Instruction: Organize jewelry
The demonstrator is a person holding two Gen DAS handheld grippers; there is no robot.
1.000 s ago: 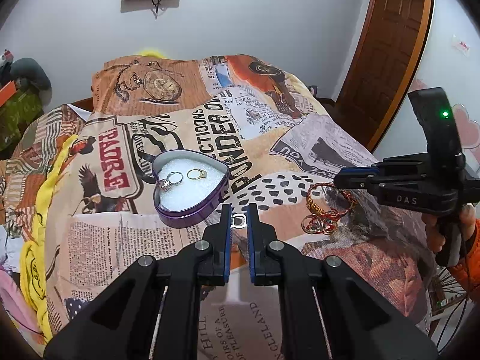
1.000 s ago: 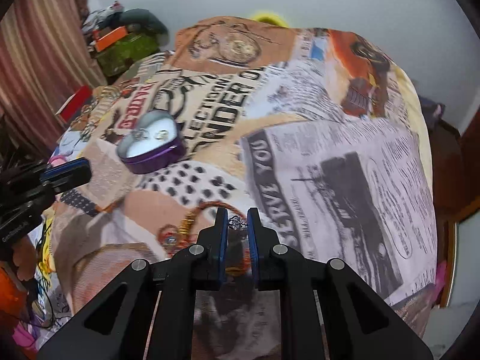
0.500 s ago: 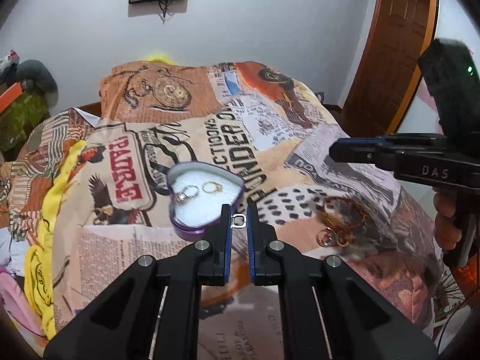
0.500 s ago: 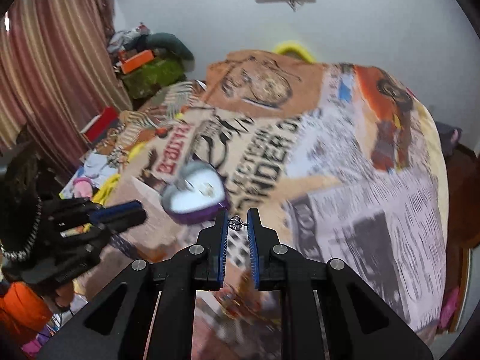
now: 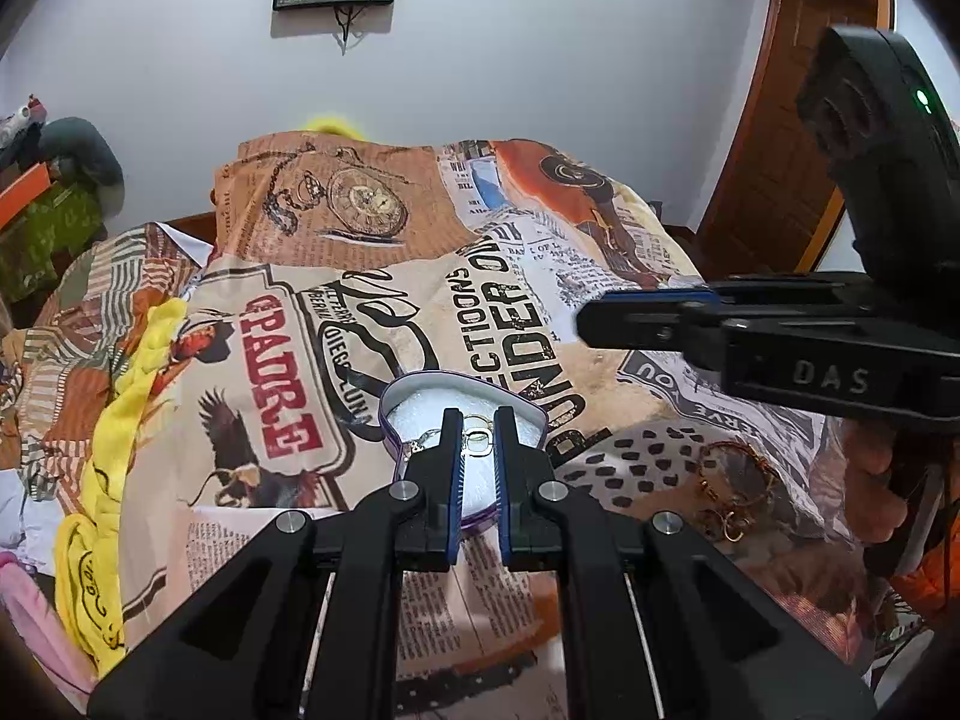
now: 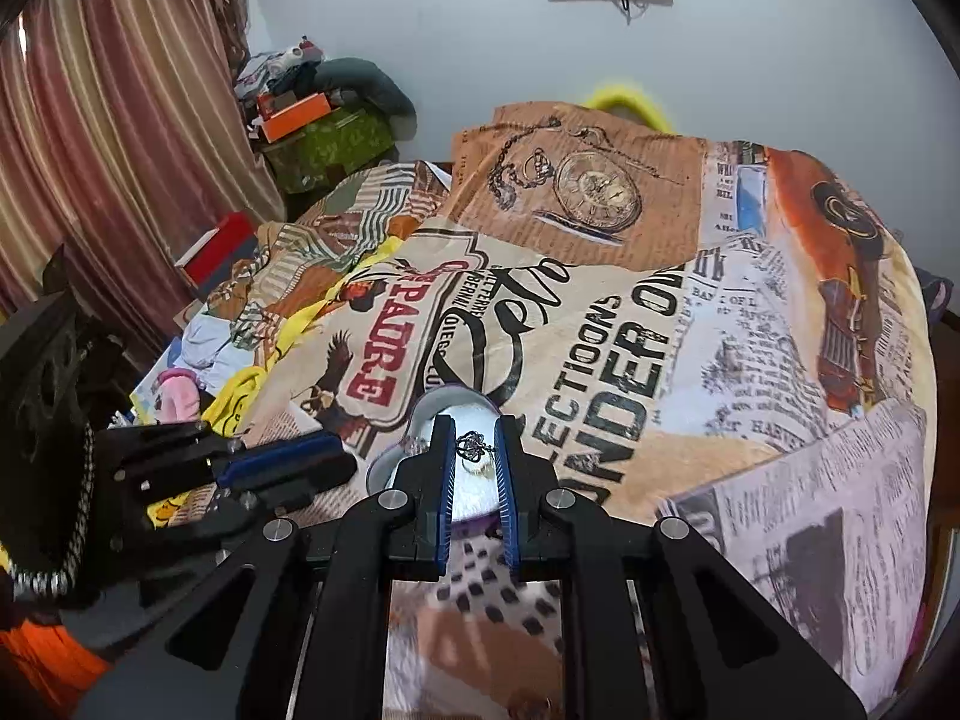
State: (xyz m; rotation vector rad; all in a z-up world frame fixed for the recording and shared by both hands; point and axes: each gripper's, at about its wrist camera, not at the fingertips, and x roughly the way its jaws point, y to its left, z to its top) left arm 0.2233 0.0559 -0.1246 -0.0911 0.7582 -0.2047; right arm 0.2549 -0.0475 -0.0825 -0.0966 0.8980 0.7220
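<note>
A purple heart-shaped tin (image 5: 530, 414) with white padding lies on the printed bedspread and holds two rings (image 5: 427, 437). My left gripper (image 5: 478, 435) is shut on a small silver ring and hovers over the tin. My right gripper (image 6: 475, 449) is shut on a silver crown-shaped ring (image 6: 471, 444) just above the tin (image 6: 447, 399). The right gripper (image 5: 648, 312) shows in the left wrist view, high to the right of the tin. A heap of gold and red bangles and rings (image 5: 729, 492) lies on the bed to the right.
The printed bedspread (image 5: 288, 372) covers the bed. A yellow cloth (image 5: 120, 420) lies along its left edge. Boxes and clothes (image 6: 324, 120) are piled by the striped curtain. A wooden door (image 5: 780, 138) stands at the right.
Both grippers have lifted and moved forward over the tin. My right gripper came from the bangle heap with the crown ring in it. My left gripper still holds its ring.
</note>
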